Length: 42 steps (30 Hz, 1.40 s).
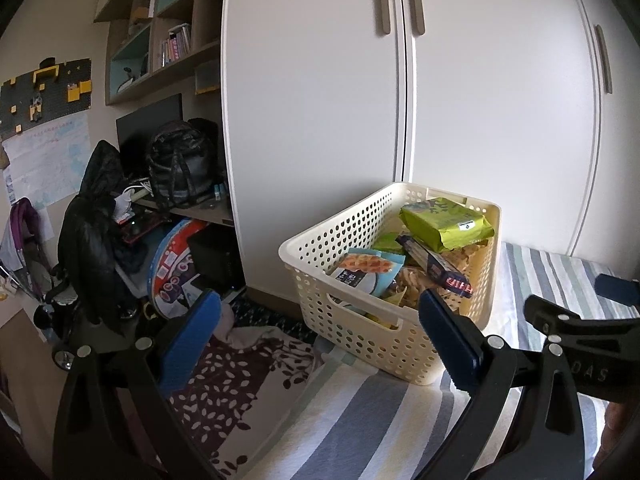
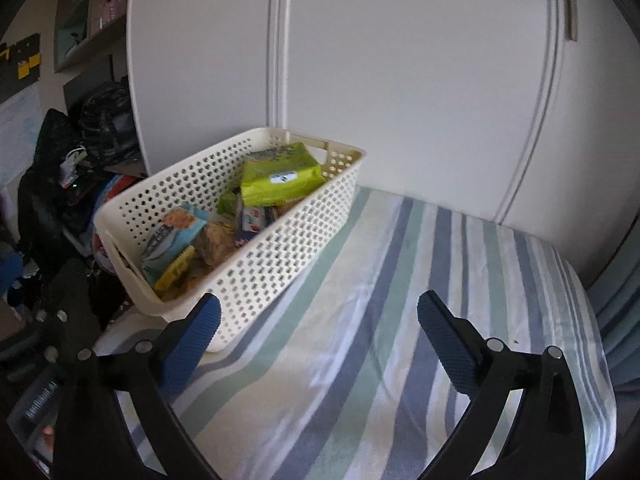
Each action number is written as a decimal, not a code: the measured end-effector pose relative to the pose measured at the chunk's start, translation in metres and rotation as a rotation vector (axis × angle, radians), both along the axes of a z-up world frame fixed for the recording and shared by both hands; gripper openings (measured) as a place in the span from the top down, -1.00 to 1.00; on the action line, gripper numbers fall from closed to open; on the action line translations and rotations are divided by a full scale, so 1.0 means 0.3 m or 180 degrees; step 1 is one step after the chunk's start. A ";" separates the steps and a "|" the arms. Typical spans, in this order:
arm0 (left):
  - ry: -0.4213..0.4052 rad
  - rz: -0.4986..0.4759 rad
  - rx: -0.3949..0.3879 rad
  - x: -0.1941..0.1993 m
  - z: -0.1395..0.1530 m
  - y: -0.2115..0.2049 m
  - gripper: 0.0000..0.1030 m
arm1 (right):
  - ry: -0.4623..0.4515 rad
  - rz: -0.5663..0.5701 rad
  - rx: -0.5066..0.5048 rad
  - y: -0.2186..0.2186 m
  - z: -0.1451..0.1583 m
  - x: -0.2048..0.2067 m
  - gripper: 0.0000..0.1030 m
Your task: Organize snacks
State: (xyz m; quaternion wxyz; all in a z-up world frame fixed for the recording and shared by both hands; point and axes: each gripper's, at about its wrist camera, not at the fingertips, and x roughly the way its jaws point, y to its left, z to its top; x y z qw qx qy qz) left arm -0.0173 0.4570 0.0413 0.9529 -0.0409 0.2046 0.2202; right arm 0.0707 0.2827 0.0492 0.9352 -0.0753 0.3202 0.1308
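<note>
A cream perforated basket (image 1: 320, 280) (image 2: 280, 256) sits on the corner of a striped bedsheet (image 2: 400, 320), filled with several snack packs. A green pack (image 1: 448, 222) (image 2: 280, 176) lies on top at the far end, a light-blue pack (image 1: 368, 272) (image 2: 172, 236) at the near end, and a dark blue box (image 1: 440, 266) between them. My left gripper (image 1: 320, 320) is open, held in front of the basket's near handle, nothing between its fingers. My right gripper (image 2: 320, 320) is open above the bare sheet, right of the basket. The right gripper's finger shows in the left view (image 1: 576, 320).
White wardrobe doors (image 1: 480, 100) stand right behind the basket. Left of the bed are a leaf-patterned cloth (image 1: 240, 380), a black office chair (image 1: 88, 248), a backpack (image 1: 180, 160) on a cluttered desk and wall shelves (image 1: 160, 32). The striped sheet extends right of the basket.
</note>
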 end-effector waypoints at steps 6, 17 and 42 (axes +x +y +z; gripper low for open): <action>0.0012 0.0030 0.0048 -0.009 0.002 0.006 -0.95 | -0.0017 -0.0090 0.0004 -0.038 0.003 -0.013 -0.90; 0.0105 -0.0040 0.0143 -0.075 0.021 0.034 -0.95 | -0.0152 0.0027 0.0022 -0.013 0.014 -0.096 -0.90; 0.0167 0.0076 0.0132 -0.099 -0.012 0.062 -0.95 | -0.0301 0.0132 -0.0184 0.060 -0.060 -0.143 -0.90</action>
